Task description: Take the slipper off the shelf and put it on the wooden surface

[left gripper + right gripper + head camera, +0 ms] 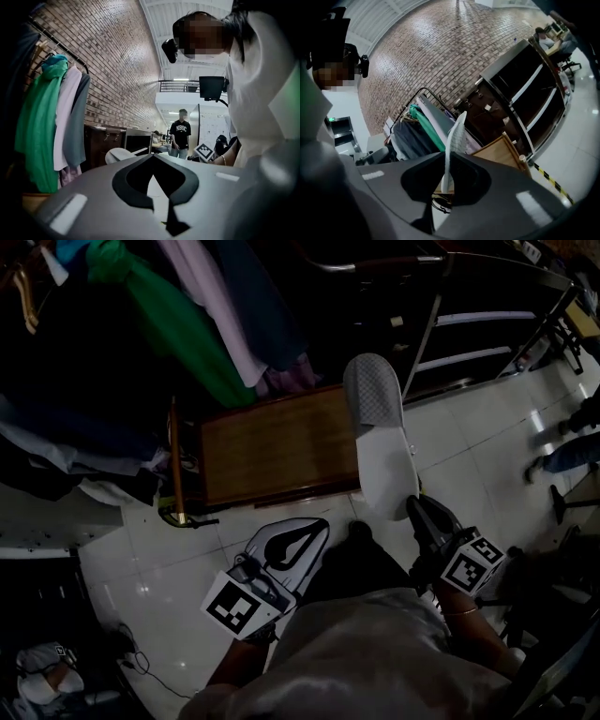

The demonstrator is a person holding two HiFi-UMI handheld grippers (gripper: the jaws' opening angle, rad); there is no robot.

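Gripping slipper (pixel 384 456) | right gripper (pixel 417 505) | toe above wooden surface (pixel 272 451) edge

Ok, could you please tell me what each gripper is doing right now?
Left gripper: closed, holding nothing.
Right gripper: closed on the slipper.

A green garment (pixel 178 324) hangs beside a pale shirt (pixel 220 306).

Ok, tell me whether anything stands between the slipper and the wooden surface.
Nothing visible does. The right gripper holds the slipper by one end, with its other end over the wooden surface's right edge. That surface's top looks bare; the hanging clothes sit at its far edge.
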